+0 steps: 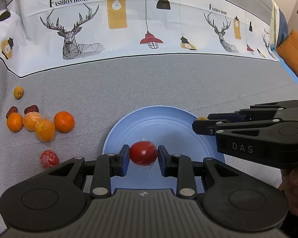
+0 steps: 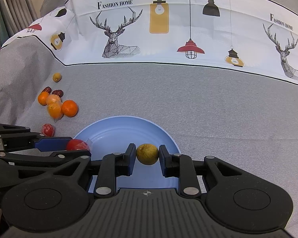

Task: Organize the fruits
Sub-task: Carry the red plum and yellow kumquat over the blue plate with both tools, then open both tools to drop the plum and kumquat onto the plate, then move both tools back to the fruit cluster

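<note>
A light blue plate (image 1: 168, 119) lies on the grey cloth in front of both grippers. My left gripper (image 1: 143, 154) is shut on a red fruit in clear wrap (image 1: 143, 153) over the plate's near part. My right gripper (image 2: 147, 154) is shut on a small yellow-green fruit (image 2: 147, 154) above the plate (image 2: 119, 130). In the left wrist view the right gripper (image 1: 200, 124) reaches in from the right over the plate's rim. In the right wrist view the left gripper (image 2: 77, 145) with its red fruit (image 2: 77, 144) comes in from the left.
Left of the plate lie several oranges (image 1: 64, 121), some in wrap, two dark red dates (image 1: 31, 109), a second wrapped red fruit (image 1: 49, 158) and a second yellow-green fruit (image 1: 18, 92). A white printed cloth band (image 1: 129, 29) runs across the back. An orange cushion (image 1: 296, 55) sits far right.
</note>
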Tool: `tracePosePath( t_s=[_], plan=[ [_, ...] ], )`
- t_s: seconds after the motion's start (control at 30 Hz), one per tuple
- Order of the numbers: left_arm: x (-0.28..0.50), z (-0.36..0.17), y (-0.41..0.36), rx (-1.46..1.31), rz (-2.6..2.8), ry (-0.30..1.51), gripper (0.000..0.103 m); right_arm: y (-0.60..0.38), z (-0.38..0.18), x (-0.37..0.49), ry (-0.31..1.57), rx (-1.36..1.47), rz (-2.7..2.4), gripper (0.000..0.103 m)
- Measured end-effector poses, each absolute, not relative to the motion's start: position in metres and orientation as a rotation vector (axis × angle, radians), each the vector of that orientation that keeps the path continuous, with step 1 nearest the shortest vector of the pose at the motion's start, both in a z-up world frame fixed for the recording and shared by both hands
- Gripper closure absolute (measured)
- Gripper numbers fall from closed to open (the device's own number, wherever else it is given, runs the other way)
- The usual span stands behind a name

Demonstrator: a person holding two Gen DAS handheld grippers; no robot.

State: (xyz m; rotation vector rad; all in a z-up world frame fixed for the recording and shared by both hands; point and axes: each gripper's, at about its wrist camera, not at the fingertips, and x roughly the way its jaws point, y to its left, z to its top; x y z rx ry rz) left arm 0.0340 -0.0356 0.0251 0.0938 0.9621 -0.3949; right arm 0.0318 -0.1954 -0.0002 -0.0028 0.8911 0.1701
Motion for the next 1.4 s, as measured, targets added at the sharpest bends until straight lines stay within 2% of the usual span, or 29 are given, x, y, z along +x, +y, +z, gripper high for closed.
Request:
tracePosePath(
  t_s=[0.23, 0.3, 0.33, 0.4, 0.43, 0.7, 0.87, 0.93, 1.13, 1.4],
  plan=[
    [0.034, 0.026, -0.035, 0.08, -0.404, 0.964, 0.069, -0.195, 0.0, 0.032, 0.893, -0.002, 0.174, 0.076],
    [0.035, 0.026, -0.036, 0.062, -0.417, 0.973, 0.063, -0.195, 0.001, 0.032, 0.89, -0.007, 0.166, 0.076],
    [0.034, 0.027, -0.036, 0.059, -0.419, 0.97, 0.057, -0.195, 0.001, 0.032, 0.89, -0.012, 0.158, 0.073],
    [0.034, 0.028, -0.037, 0.068, -0.411, 0.962, 0.057, -0.195, 0.001, 0.031, 0.884, -0.012, 0.137, 0.055],
    [0.034, 0.028, -0.036, 0.066, -0.405, 0.963, 0.057, -0.195, 0.001, 0.031, 0.881, -0.012, 0.131, 0.054],
    [0.036, 0.029, -0.031, 0.046, -0.387, 0.966, 0.058, -0.197, 0.003, 0.033, 0.88, -0.018, 0.114, 0.054],
    [0.036, 0.03, -0.031, 0.045, -0.387, 0.966, 0.07, -0.194, 0.002, 0.032, 0.876, -0.037, 0.109, 0.054],
    [0.037, 0.032, -0.028, 0.035, -0.377, 0.966, 0.07, -0.194, 0.003, 0.033, 0.875, -0.038, 0.109, 0.054],
    [0.049, 0.049, 0.019, -0.104, -0.255, 0.956, 0.07, -0.2, 0.005, 0.034, 0.861, -0.001, 0.102, 0.062],
    [0.08, 0.063, 0.097, -0.269, -0.007, 1.03, 0.07, -0.196, 0.01, 0.037, 0.834, 0.046, 0.139, 0.074]
  ],
)
